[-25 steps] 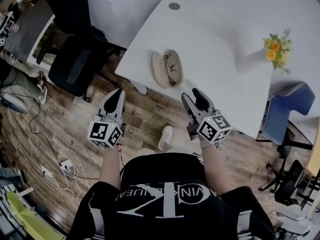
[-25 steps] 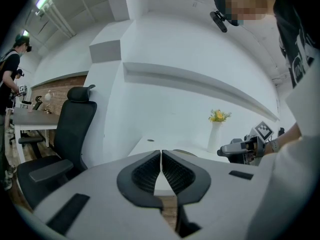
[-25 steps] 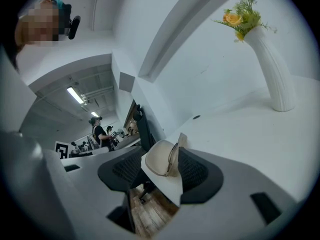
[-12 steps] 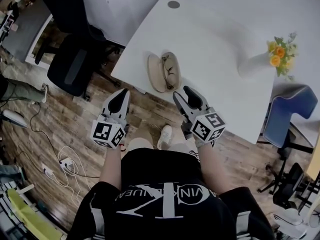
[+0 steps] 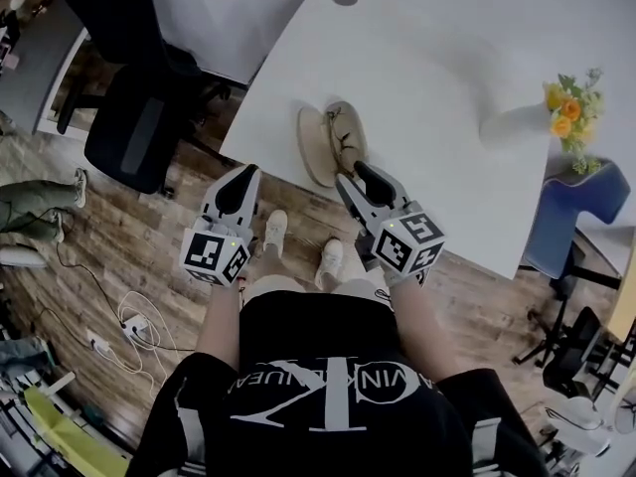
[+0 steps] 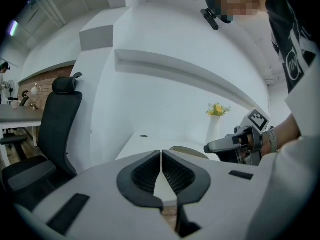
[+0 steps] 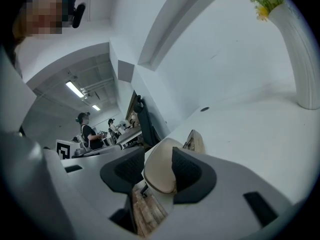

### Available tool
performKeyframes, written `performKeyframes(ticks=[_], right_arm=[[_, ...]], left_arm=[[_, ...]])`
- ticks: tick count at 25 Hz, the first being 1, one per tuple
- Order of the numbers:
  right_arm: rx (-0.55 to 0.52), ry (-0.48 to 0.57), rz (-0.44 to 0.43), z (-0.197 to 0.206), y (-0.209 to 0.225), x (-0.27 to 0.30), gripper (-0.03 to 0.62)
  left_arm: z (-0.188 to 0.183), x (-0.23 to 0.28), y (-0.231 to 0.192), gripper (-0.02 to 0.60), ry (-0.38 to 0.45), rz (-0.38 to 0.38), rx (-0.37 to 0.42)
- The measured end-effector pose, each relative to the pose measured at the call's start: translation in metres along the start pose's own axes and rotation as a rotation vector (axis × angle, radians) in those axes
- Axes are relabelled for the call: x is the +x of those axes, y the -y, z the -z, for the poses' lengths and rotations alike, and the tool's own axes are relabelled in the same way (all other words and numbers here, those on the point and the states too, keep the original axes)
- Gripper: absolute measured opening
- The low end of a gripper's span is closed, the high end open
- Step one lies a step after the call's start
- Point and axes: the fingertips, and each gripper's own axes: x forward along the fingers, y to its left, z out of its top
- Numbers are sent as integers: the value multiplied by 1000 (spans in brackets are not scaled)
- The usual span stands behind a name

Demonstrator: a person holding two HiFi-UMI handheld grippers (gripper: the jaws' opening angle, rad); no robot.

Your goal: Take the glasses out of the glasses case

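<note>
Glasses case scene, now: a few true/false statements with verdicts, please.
1. The glasses case lies open on the table. True.
2. The glasses are already out of the case. False: they lie in one open half.
3. The left gripper is shut with nothing in it. True.
4. The right gripper is shut. False: its jaws stand apart and have just been closing. The case shows between them, ungripped.
5. The vase touches the case. False: it stands well apart, toward the table's right side.
</note>
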Motion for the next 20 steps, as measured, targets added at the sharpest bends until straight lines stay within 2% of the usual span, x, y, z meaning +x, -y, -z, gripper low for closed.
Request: performKeyframes(ticks=[3, 7, 11, 16, 20], right_arm=[[1, -38, 39, 1, -4, 16, 175], [-49, -110, 101, 3, -4, 39, 175], [-98, -210, 185, 12, 7, 53, 172], [-222, -372, 282, 26, 22, 59, 172], [-242, -441, 335, 32, 33, 61, 154]], left_arm=[[-4, 8, -13, 26, -2, 27, -1], [-11, 18, -30, 26, 1, 49, -2], [-13, 27, -42, 26, -4, 71, -10], [-13, 34, -55, 26, -13, 97, -19], [-13, 42, -64, 25, -15, 116, -23]])
